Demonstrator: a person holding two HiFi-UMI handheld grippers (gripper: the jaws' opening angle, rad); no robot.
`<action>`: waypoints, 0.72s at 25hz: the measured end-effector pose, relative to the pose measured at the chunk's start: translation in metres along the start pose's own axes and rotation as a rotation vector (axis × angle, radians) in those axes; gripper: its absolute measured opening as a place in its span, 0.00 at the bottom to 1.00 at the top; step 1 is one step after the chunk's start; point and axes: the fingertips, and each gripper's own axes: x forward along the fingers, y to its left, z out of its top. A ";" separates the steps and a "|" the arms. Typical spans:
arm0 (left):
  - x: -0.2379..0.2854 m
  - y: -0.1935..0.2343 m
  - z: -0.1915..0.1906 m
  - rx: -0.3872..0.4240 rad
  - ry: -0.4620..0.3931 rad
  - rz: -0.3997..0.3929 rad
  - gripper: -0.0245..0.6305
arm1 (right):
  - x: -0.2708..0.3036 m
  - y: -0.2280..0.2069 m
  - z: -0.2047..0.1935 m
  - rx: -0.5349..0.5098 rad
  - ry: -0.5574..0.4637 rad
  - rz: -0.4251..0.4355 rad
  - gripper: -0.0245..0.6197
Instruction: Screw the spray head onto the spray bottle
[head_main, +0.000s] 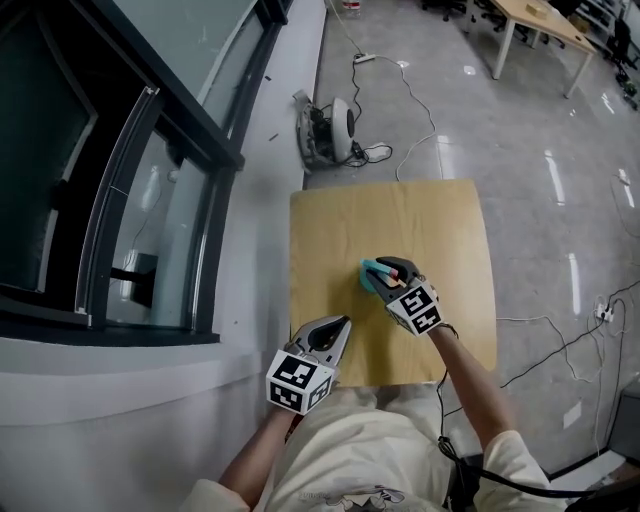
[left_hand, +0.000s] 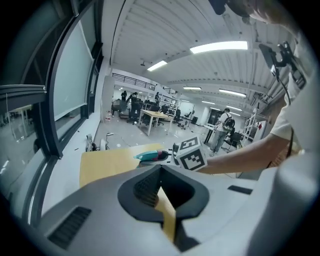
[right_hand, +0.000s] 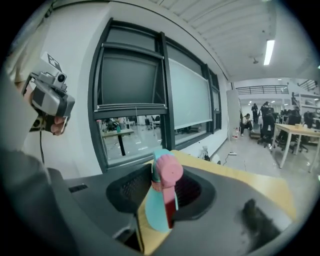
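My right gripper (head_main: 384, 272) hovers over the middle of the wooden table (head_main: 400, 215) and is shut on a teal and pink spray head (head_main: 374, 271). In the right gripper view the spray head (right_hand: 162, 192) stands between the jaws with its pink round end toward the camera. My left gripper (head_main: 338, 327) is at the table's near left edge, shut and empty. From the left gripper (left_hand: 160, 175) the spray head (left_hand: 149, 156) shows ahead, next to the right gripper's marker cube (left_hand: 190, 154). No spray bottle shows in any view.
A dark-framed window wall (head_main: 150, 180) runs along the left. On the floor beyond the table lie a white device (head_main: 330, 128) and cables (head_main: 420, 110). A desk (head_main: 540, 22) stands far back right. The person's lap is below the table's near edge.
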 end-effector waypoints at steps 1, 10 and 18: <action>0.000 0.001 0.000 -0.004 0.000 0.001 0.05 | 0.003 0.000 0.002 -0.008 0.007 0.006 0.24; 0.001 0.002 0.003 -0.019 -0.011 0.002 0.05 | 0.013 -0.005 -0.007 0.027 0.083 0.049 0.25; -0.004 0.004 0.002 -0.023 -0.012 -0.007 0.05 | -0.022 -0.002 0.002 0.075 0.071 0.081 0.41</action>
